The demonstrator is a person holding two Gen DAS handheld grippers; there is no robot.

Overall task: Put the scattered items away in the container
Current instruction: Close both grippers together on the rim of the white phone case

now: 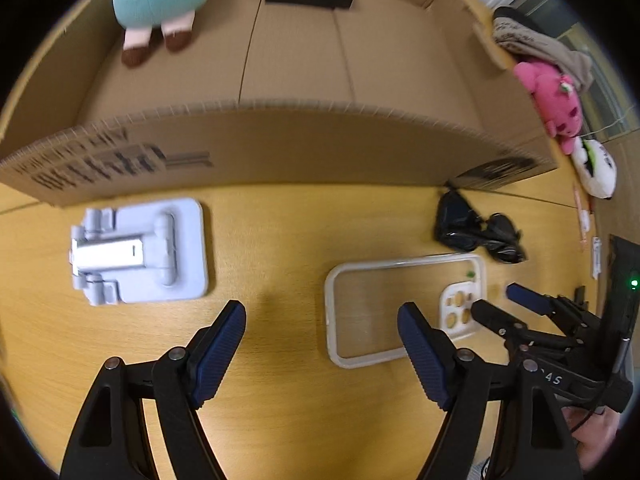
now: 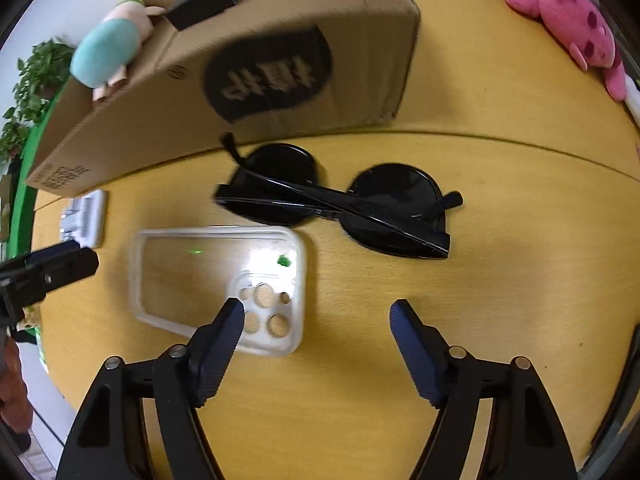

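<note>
Ahead of the right fingers [image 2: 236,316], the case [image 2: 216,284] is lying on the table [image 2: 500,280], the sunglasses [image 2: 340,204] sitting beyond it. The box [image 2: 280,76] is standing behind, the stand [image 1: 140,252] lying left of the case.

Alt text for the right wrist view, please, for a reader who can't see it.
Open right tongs hover over a wooden table, above a clear phone case and folded black sunglasses. Behind stands a cardboard box holding a teal plush.
</note>
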